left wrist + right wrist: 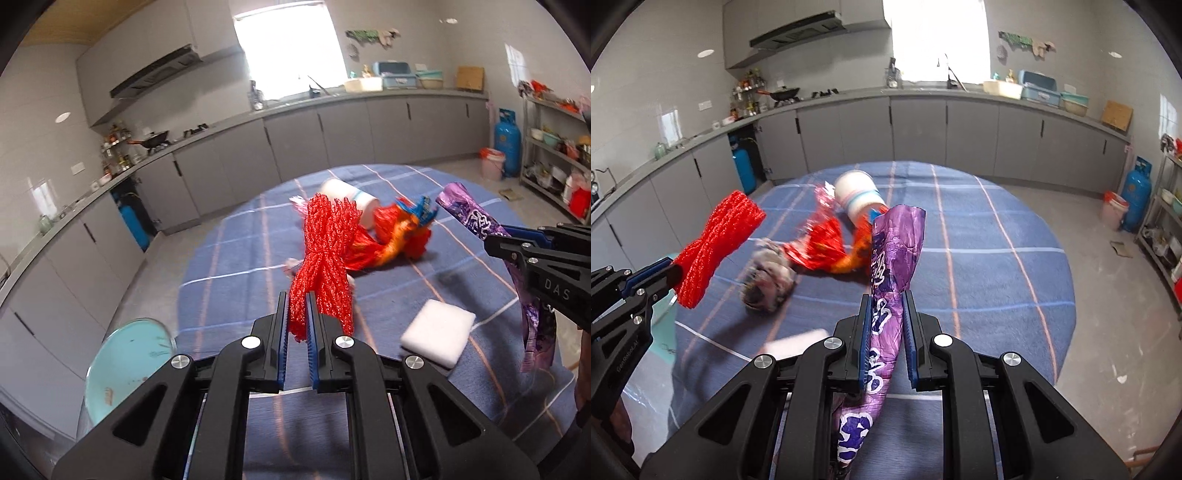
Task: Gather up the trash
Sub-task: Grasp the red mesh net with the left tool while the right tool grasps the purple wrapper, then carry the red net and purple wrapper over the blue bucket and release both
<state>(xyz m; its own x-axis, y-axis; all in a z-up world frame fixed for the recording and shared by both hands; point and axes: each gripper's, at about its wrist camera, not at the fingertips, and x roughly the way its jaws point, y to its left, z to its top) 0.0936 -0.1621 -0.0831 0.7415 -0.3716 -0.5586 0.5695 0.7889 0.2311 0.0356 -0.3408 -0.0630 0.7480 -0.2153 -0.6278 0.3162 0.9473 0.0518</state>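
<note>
My left gripper (297, 299) is shut on a bundled red mesh net (327, 254), lifted off the blue checked tablecloth (236, 258). From the right wrist view the same net (716, 243) hangs at the left in the left gripper (670, 271). My right gripper (886, 301) is shut on a purple snack wrapper (894, 251), which stands up between the pads and trails down below them. On the table lie a white paper cup (858, 197) on its side, a red and orange wrapper (827, 247), a crumpled grey wad (768, 282) and a white pad (437, 332).
A light blue bin (125, 365) stands by the table's left edge, below the left gripper. Grey kitchen cabinets (923, 125) run along the far walls. A blue gas cylinder (1137, 192), a pink bucket (1113, 208) and a metal shelf rack (554, 155) stand at the right.
</note>
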